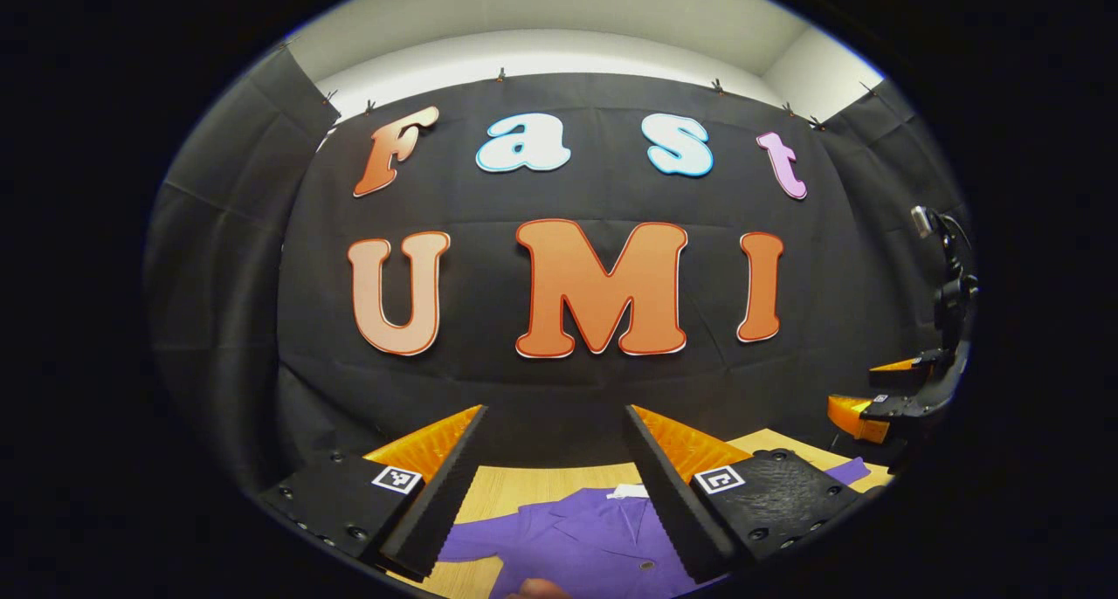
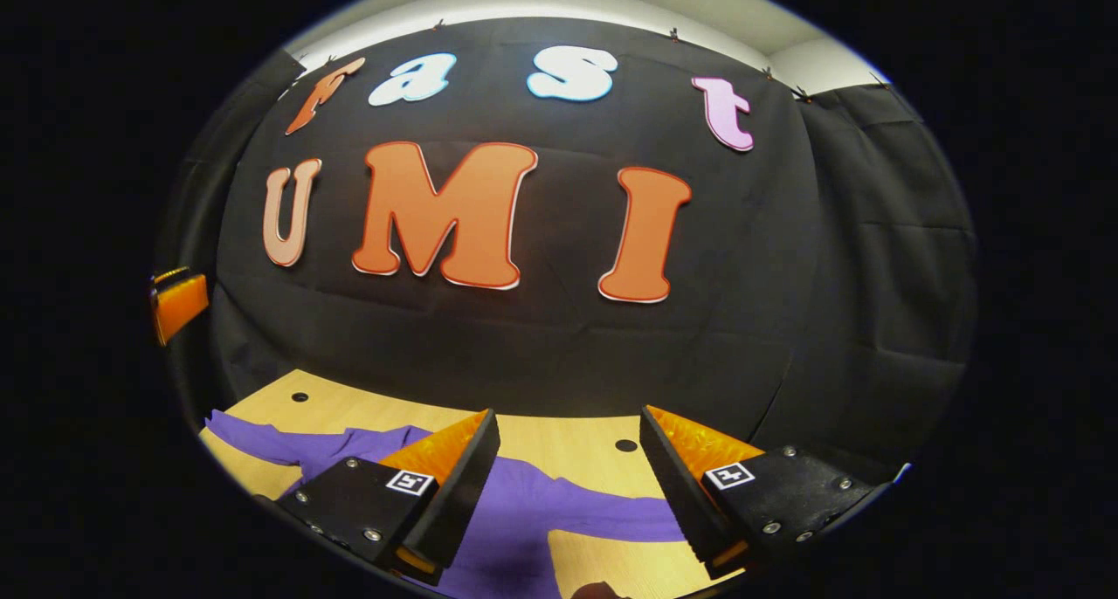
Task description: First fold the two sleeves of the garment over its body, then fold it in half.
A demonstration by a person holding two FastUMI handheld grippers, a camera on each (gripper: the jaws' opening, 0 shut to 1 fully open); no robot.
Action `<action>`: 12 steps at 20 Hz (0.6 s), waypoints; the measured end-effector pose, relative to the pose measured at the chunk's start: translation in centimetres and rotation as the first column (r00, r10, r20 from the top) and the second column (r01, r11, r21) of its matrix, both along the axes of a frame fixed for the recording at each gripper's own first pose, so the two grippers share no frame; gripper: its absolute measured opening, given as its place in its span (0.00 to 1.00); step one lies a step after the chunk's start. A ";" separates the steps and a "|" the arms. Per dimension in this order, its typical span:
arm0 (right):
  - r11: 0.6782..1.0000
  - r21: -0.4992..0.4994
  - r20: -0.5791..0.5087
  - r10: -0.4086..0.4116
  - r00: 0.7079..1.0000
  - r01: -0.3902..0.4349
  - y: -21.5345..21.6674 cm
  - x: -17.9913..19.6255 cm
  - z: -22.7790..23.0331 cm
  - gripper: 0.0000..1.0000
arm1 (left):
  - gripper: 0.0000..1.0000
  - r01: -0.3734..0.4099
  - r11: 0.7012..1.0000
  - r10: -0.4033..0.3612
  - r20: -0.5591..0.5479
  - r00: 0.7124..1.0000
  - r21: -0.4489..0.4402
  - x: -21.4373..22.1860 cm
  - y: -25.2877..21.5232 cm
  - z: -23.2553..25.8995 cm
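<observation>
A purple shirt point(image 1: 594, 538) lies spread flat on the wooden table point(image 1: 524, 485), its collar toward the black cloth wall point(image 1: 559, 389). The left gripper point(image 1: 559, 494) hangs above the shirt's chest with its fingers spread wide, holding nothing. In the right gripper view, the right gripper point(image 2: 568, 485) hangs wide open and empty above one sleeve point(image 2: 603, 516) that stretches sideways from the shirt's body across the table. The left gripper view shows the right gripper off beyond that sleeve's end.

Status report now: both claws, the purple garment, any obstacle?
Left claw open, above the purple garment. Right claw open, over a spread sleeve. Garment flat on the table, unfolded. Nothing in the way.
</observation>
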State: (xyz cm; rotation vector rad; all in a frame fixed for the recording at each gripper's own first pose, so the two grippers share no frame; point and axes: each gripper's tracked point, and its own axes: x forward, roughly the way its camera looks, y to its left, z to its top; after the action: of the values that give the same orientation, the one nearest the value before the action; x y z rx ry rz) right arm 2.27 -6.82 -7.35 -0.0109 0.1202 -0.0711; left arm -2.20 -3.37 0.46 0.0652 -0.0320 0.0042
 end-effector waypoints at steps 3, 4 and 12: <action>0.997 -0.002 -0.096 -0.082 0.992 0.082 -4.5 0.5 -4.4 0.96 | 0.97 -0.001 1.000 0.001 0.004 1.000 0.005 -0.2 -0.3 0.1; 0.995 0.000 -0.131 -0.103 0.986 0.103 -6.0 0.6 -5.8 0.97 | 0.97 -0.002 1.000 0.002 0.002 1.000 0.006 -0.2 -0.3 0.0; 0.977 0.026 -0.382 -0.186 0.905 0.212 -14.4 1.8 -15.0 0.97 | 0.97 -0.041 0.999 0.041 -0.003 0.999 0.019 -0.3 -0.2 0.1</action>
State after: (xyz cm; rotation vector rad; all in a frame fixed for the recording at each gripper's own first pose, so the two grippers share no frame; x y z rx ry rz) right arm 4.11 -21.20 -22.35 0.0552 0.5116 -0.2703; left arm -2.52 -3.58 0.53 0.0851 -0.0277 0.0449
